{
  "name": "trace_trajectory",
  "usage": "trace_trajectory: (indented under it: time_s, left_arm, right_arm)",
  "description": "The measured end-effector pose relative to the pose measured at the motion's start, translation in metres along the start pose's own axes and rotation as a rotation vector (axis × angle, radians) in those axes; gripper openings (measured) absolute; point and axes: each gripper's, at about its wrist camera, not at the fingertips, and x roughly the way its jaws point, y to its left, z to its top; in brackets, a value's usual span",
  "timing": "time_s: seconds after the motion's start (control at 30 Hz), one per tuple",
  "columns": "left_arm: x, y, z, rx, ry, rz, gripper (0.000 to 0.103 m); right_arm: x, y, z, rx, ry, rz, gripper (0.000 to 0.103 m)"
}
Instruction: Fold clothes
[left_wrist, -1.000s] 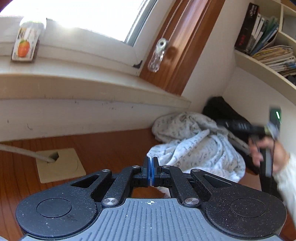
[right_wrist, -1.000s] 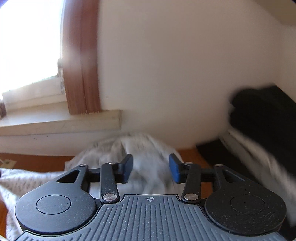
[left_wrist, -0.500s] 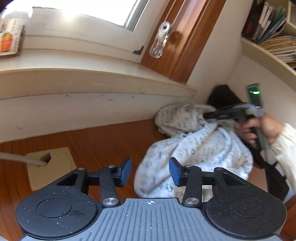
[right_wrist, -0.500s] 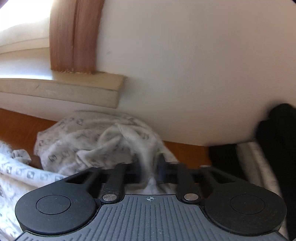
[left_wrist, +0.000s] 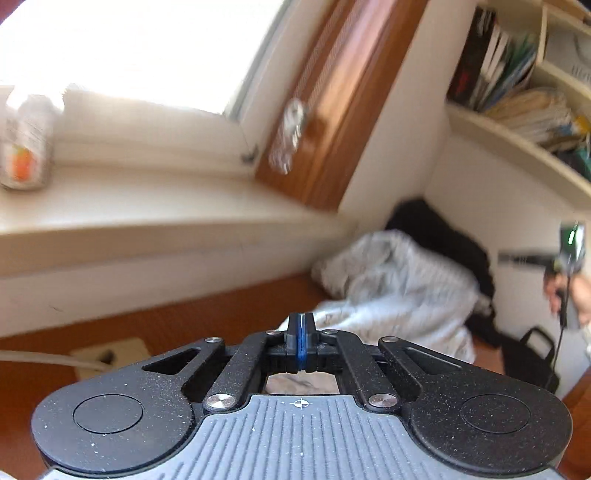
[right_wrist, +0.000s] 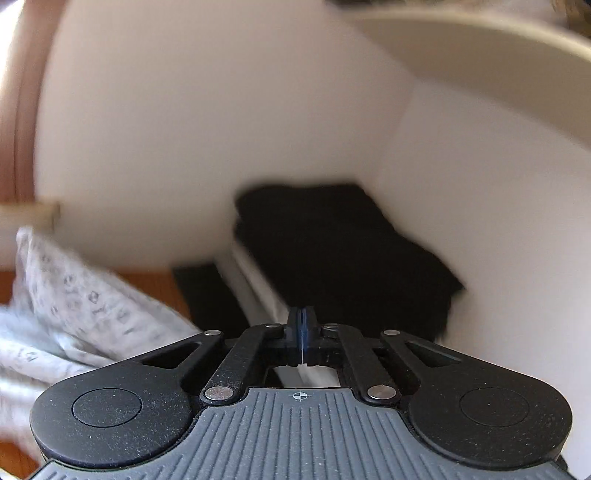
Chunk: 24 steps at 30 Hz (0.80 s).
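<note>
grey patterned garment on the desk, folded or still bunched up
Bunched up, not folded: the grey patterned garment lies in a rumpled heap on the wooden desk, no flat layers.

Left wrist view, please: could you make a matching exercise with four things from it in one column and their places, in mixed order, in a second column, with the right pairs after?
Things:
1. patterned grey garment
2. books
3. carton with an orange picture
4. black clothes

Places:
A. on the window sill
B. on the curved wall shelf
C. crumpled on the wooden floor
D. in the corner, behind the garment

Pairs: 1-C, 2-B, 3-A, 4-D
</note>
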Motion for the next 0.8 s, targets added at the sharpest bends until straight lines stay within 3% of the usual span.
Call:
trace_trajectory:
  time_s: [0.17,0.23,0.5,0.53,0.6,0.73,0.8]
  left_arm:
    - [-0.026,0.019,-0.006,-0.023,-0.039,0.025,0.0]
    - [-0.02,0.023,-0.009,-0.035,-0.022,0.019,0.0]
    - [0.001,0.025,-0.024,-0.005,0.048,0.034,0.004]
    - [0.002,0.024,-0.027,0.004,0.054,0.036,0.011]
    - [0.002,0.022,-0.03,0.021,0.058,0.039,0.036]
    - [0.004,0.015,-0.034,0.045,0.056,0.029,0.045]
    - [0.006,0.011,-0.036,0.058,0.061,0.016,0.056]
  right_arm:
    - [-0.003,0.002,-0.014,-0.009,0.001,0.102,0.011]
    - [0.008,0.023,-0.004,0.0,-0.011,0.179,0.023]
    - [0.053,0.144,0.028,-0.066,-0.049,0.403,0.048]
    - [0.057,0.156,0.029,-0.082,-0.056,0.422,0.052]
    - [0.066,0.169,0.031,-0.101,-0.074,0.431,0.06]
    - [0.077,0.181,0.034,-0.123,-0.036,0.393,0.064]
    - [0.084,0.177,0.028,-0.116,-0.012,0.397,0.062]
